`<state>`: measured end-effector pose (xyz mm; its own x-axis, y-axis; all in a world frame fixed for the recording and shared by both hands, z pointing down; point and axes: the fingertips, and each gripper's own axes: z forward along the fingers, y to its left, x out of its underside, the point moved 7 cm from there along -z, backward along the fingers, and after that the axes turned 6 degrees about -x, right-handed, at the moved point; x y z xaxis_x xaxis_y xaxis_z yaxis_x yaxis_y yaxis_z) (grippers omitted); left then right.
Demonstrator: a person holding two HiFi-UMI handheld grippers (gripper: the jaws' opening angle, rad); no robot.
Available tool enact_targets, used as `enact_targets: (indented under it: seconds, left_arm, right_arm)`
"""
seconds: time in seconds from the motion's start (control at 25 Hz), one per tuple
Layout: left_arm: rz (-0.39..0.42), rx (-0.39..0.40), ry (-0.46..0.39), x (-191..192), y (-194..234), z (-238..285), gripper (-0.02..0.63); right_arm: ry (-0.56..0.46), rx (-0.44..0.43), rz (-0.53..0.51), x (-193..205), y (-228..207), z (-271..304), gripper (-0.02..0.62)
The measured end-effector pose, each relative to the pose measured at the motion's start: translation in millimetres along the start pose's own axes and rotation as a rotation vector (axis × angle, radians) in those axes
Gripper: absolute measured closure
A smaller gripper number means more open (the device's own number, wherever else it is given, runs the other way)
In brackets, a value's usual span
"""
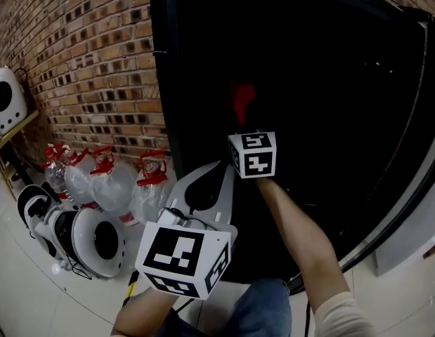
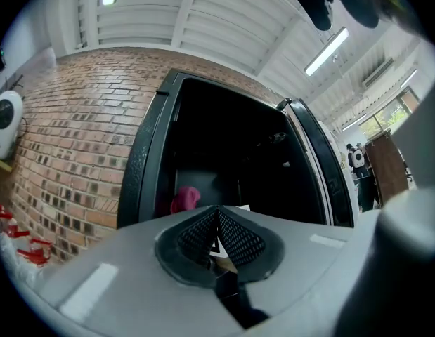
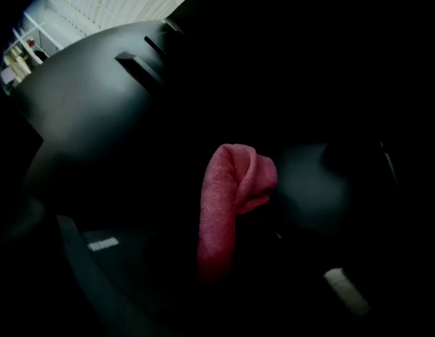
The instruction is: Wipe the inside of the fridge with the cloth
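The black fridge (image 1: 161,83) stands open against a brick wall, and its inside is very dark. My right gripper (image 1: 242,121) reaches into it, shut on a red cloth (image 1: 241,100). In the right gripper view the cloth (image 3: 228,202) rises folded from between the dim jaws, close to a dark inner surface; whether it touches is hard to tell. My left gripper (image 1: 218,173) hangs outside the fridge, low and in front of the opening. Its ribbed pads (image 2: 235,239) meet with nothing between them. From the left gripper view the cloth (image 2: 184,199) shows low inside the fridge (image 2: 143,160).
The fridge door (image 1: 414,188) swings open at the right. Plastic water bottles with red handles (image 1: 108,181) stand on the floor by the brick wall (image 1: 83,62). White round appliances (image 1: 91,237) lie at lower left. Far-off people (image 2: 358,159) stand at the right.
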<state>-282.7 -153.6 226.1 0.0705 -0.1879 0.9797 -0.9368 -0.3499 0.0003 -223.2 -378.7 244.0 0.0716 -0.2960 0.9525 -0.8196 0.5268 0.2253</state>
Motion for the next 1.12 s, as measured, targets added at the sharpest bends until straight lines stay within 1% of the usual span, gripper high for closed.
enact_targets:
  seconds: [0.12, 0.28, 0.56, 0.76, 0.92, 1.12]
  left_arm:
    - [0.013, 0.027, 0.020, 7, -7, 7, 0.592]
    - [0.030, 0.038, 0.037, 14, -9, 11, 0.592]
    - [0.001, 0.038, 0.024, 14, -6, 14, 0.592]
    - [-0.013, 0.065, 0.022, 19, -11, 21, 0.592]
    - [-0.020, 0.094, 0.029, 23, -19, 26, 0.592]
    - [-0.037, 0.120, 0.037, 27, -24, 30, 0.591]
  right_arm:
    - [0.027, 0.029, -0.033, 7, -10, 11, 0.534]
    - [0.048, 0.055, -0.009, 12, -22, 18, 0.534]
    - [0.085, 0.123, -0.034, 17, -52, 2, 0.534]
    - [0.117, 0.202, -0.058, 23, -80, -18, 0.534]
    - [0.127, 0.288, 0.001, 28, -109, -38, 0.534]
    - [0.125, 0.394, 0.040, 28, -134, -62, 0.534]
